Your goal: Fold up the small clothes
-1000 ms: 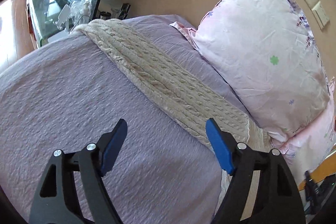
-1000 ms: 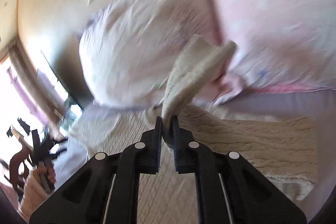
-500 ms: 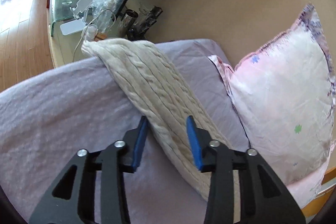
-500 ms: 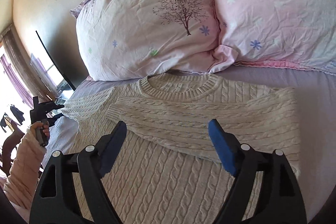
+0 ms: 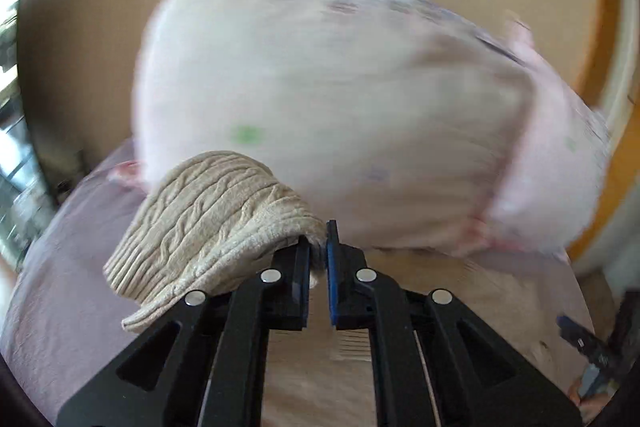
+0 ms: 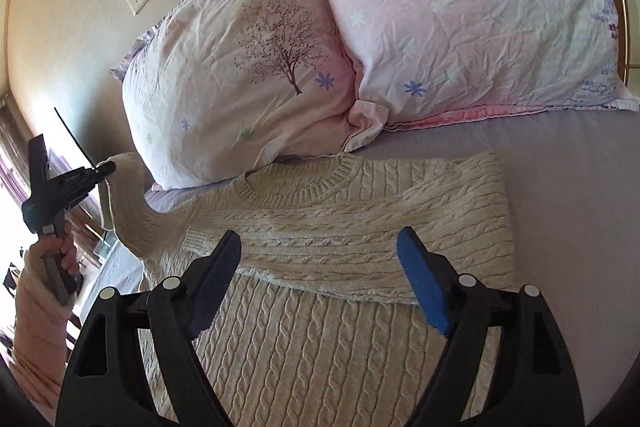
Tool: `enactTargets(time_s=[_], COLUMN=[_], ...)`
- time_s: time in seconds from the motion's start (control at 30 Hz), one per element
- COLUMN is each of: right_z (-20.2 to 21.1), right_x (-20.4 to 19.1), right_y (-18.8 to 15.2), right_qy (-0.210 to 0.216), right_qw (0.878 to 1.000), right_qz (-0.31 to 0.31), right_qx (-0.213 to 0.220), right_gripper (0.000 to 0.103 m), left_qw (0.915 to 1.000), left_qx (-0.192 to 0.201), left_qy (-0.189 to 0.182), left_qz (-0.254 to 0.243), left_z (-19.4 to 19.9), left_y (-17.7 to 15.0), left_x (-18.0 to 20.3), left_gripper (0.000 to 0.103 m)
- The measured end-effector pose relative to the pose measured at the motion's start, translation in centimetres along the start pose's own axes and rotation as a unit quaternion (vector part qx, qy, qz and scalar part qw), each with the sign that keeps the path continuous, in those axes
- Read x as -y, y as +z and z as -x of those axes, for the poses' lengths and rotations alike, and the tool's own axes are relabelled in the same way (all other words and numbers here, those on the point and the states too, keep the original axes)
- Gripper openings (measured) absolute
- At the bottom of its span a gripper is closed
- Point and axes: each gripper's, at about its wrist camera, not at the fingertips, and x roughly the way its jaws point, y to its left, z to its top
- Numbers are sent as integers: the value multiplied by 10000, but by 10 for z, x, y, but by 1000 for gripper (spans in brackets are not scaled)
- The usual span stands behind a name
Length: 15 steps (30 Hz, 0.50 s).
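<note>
Sweater [image 6: 340,227]: cream cable knit, lying face up on the lilac bed sheet [image 6: 560,227], neckline just below the two pillows [image 6: 248,87]. One sleeve is already folded across the chest, cuff toward the left shoulder. The other sleeve [image 5: 208,223] is off the bed and in my left gripper [image 5: 318,255].

Left gripper: fingers drawn narrow, clamped on the sleeve end. The cuff drapes out over the left finger and hangs free. The left wrist view is blurred by motion, so I cannot tell how deep the fabric sits between the pads. In the right wrist view the sleeve rises from the shoulder up to that gripper [image 6: 105,167], held well above the sheet.

Right gripper [image 6: 320,283]: fingers spread wide, holding nothing, poised over the chest just beside the edge of the folded sleeve.

Judged step: carrying the second sleeve across the body to lay it over the first.

Risks noted:
- The hold appears to be on the sleeve end only. A fast swing could pull the knit out of the clamp and drop the sleeve short of the chest.
- Tension along the raised sleeve could drag the shoulder and skew the body, since nothing pins the sweater.
- The loose cuff could land doubled under and leave a lump.
- The sleeve passes near the pillow and could brush it.
</note>
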Motion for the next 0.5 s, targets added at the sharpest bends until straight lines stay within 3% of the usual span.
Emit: enactTargets(time_s=[0.07, 0.1, 0.17, 0.23, 0.27, 0.37, 0.5], right_z=[2, 2, 2, 4, 5, -1, -42], right_x=[11, 18, 36, 52, 58, 59, 22], right_y=[1, 1, 0, -2, -2, 4, 22], right_qy=[56, 64, -2, 42, 49, -52, -210], right_qw=[9996, 9991, 9970, 9946, 9938, 9946, 9968], right_qz=[-293, -428, -763, -1022, -1083, -1001, -482], right_qx=[13, -9, -109, -202, -231, -269, -604], right_gripper=[82, 82, 82, 81, 80, 73, 69], left_qw=[9948, 9873, 9701, 9654, 9678, 9788, 9879], left_qx=[-355, -744, -1411, -1437, -1317, -1088, -965], left_qy=[-682, -921, -1029, -990, -940, -790, -356], left_qz=[-667, -1059, -1685, -1935, -1927, -1548, -1157], left_z=[-27, -47, -72, -70, -61, -36, -13], left_y=[-25, -48, -91, -114, -119, -117, -112], left_x=[80, 118, 160, 162, 153, 118, 73], left_gripper=[12, 13, 12, 13, 13, 37, 42])
